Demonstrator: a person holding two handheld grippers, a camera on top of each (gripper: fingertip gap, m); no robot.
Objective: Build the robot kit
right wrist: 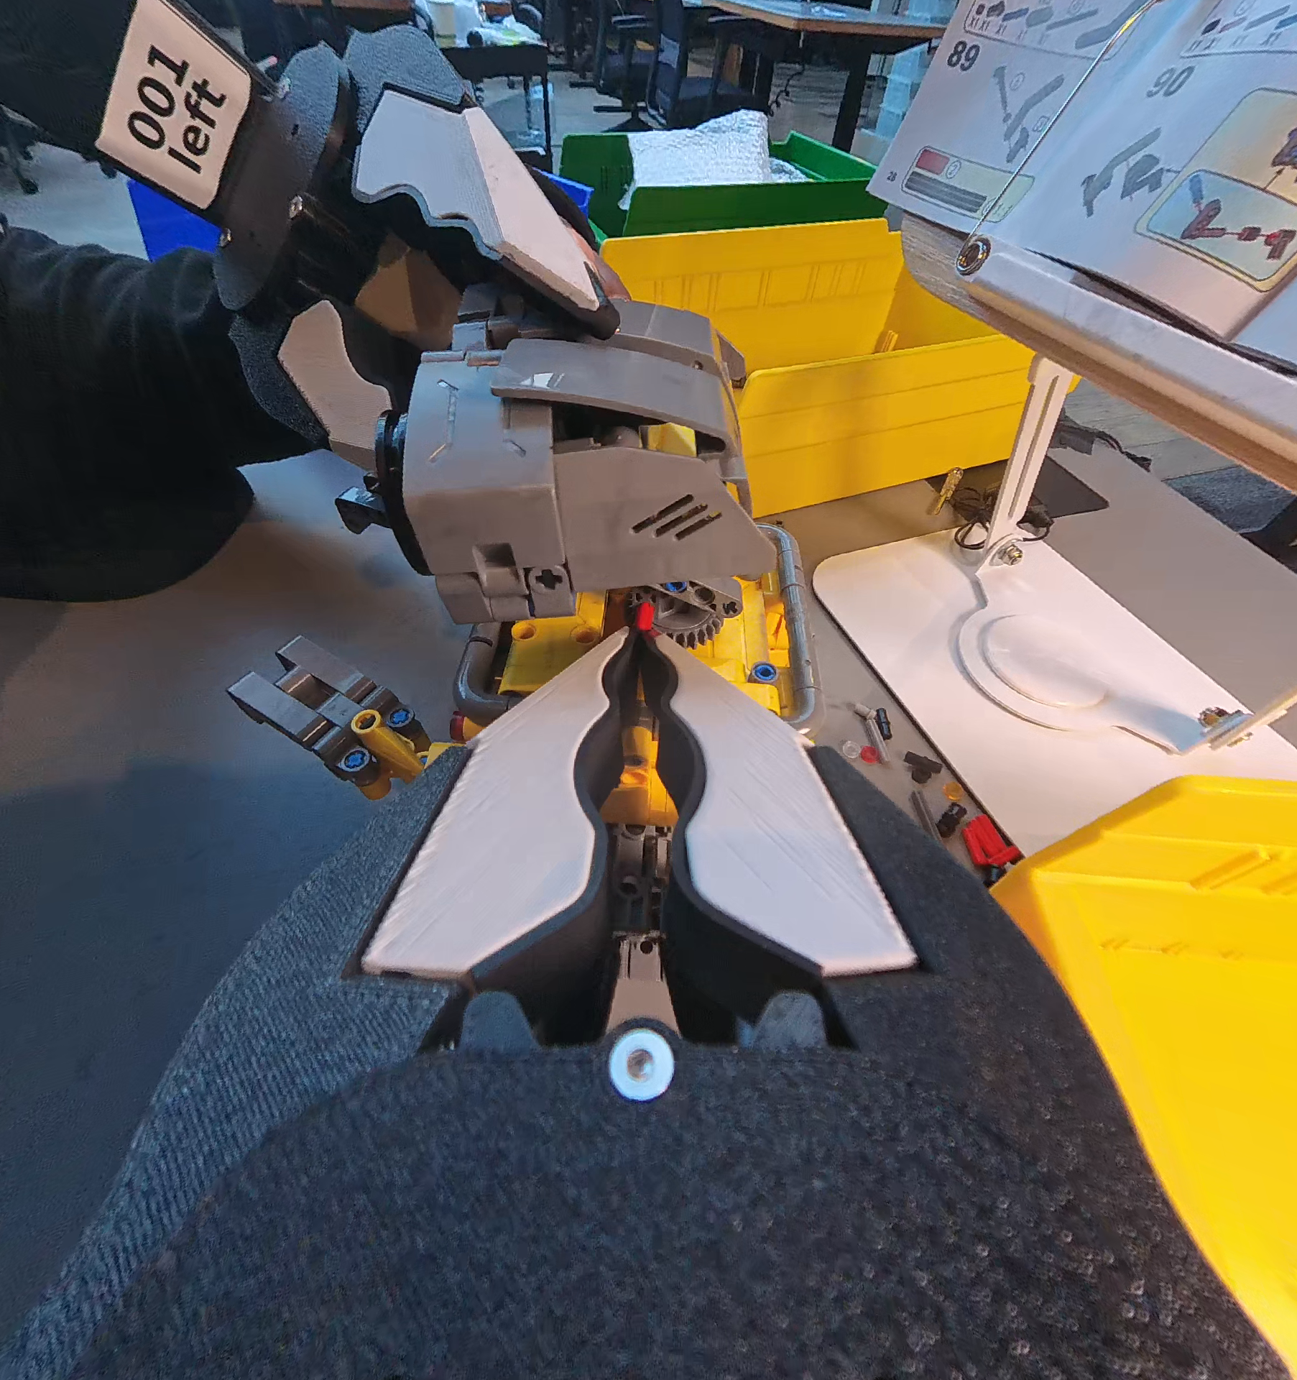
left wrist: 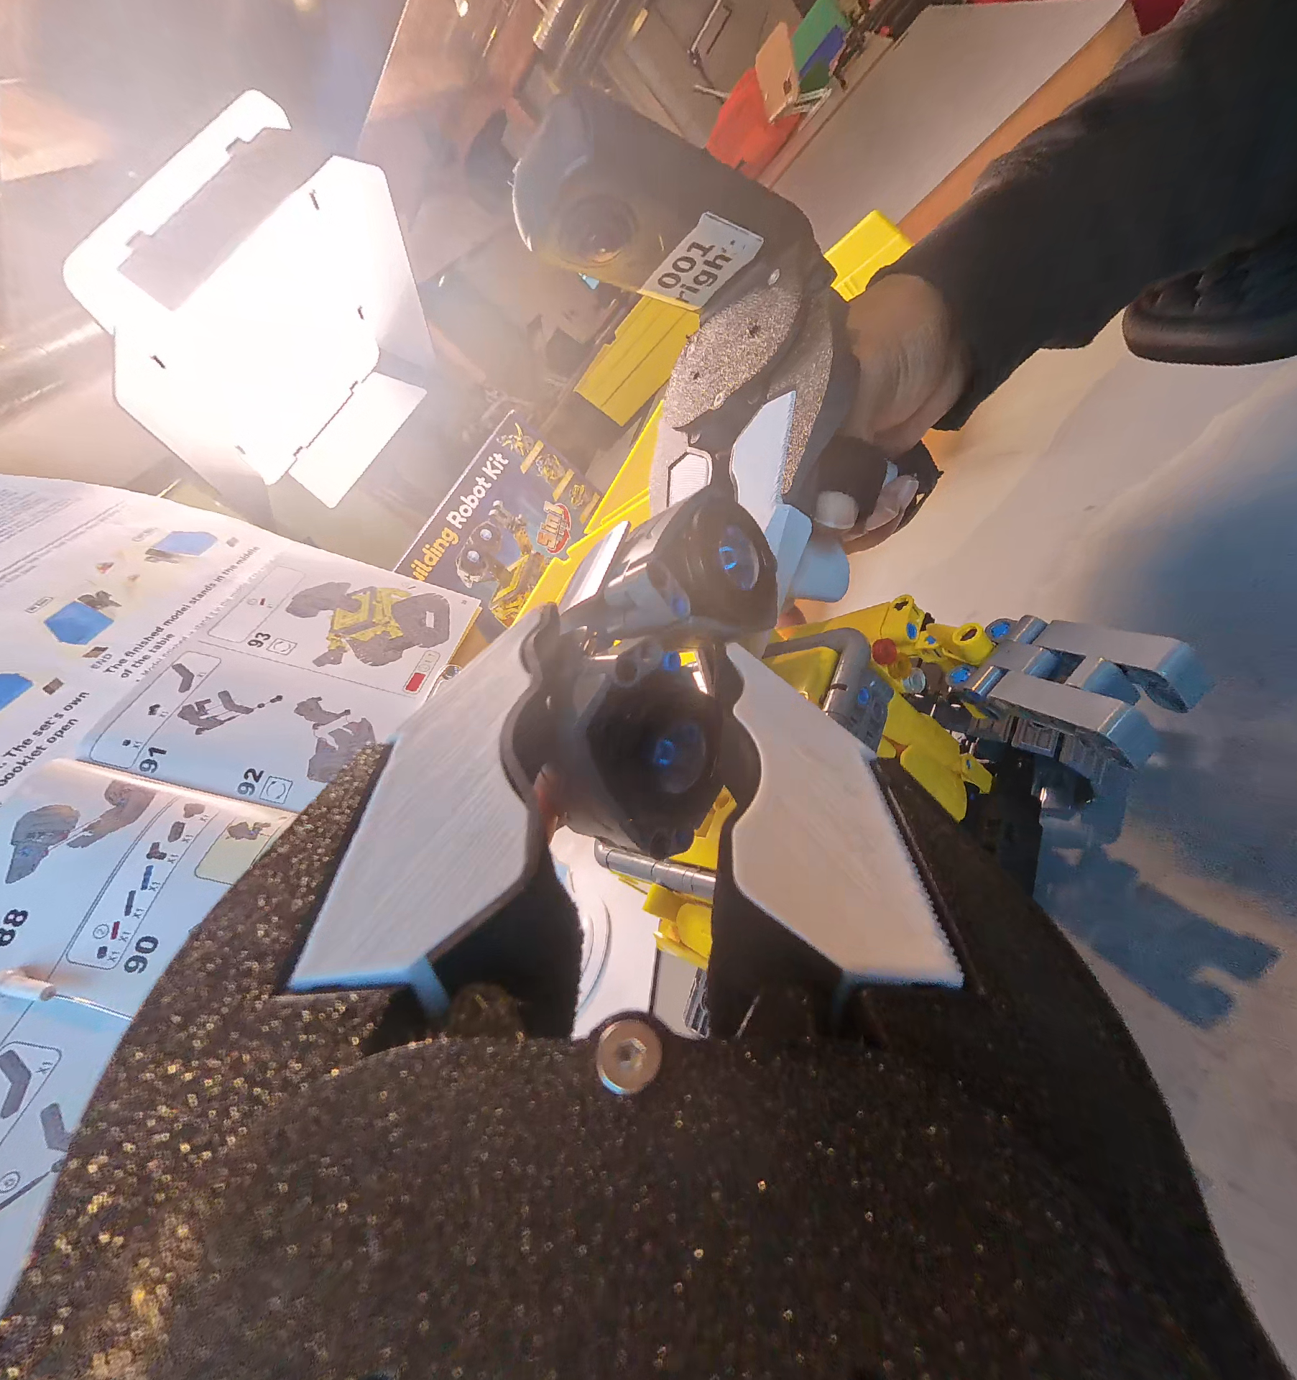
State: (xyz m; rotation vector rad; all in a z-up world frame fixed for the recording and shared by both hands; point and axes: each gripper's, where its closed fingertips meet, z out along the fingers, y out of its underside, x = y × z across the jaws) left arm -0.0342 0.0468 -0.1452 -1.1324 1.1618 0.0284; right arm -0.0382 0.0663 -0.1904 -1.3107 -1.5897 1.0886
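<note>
Left tongs [left wrist: 634,650] are clenched on a grey head [right wrist: 555,463], held tilted just above the yellow model [right wrist: 742,657]. The hold is judged secure, since broad faces are gripped. A grey claw [right wrist: 309,694] is noted on the surface [right wrist: 182,597], left of the model. Right tongs [right wrist: 636,642] are clenched tip to tip atop the model, at a red peg [right wrist: 643,615] beside a gear [right wrist: 694,620]. Whether the peg is pinched cannot be told. Loose small parts [right wrist: 929,791] lie right of the model.
</note>
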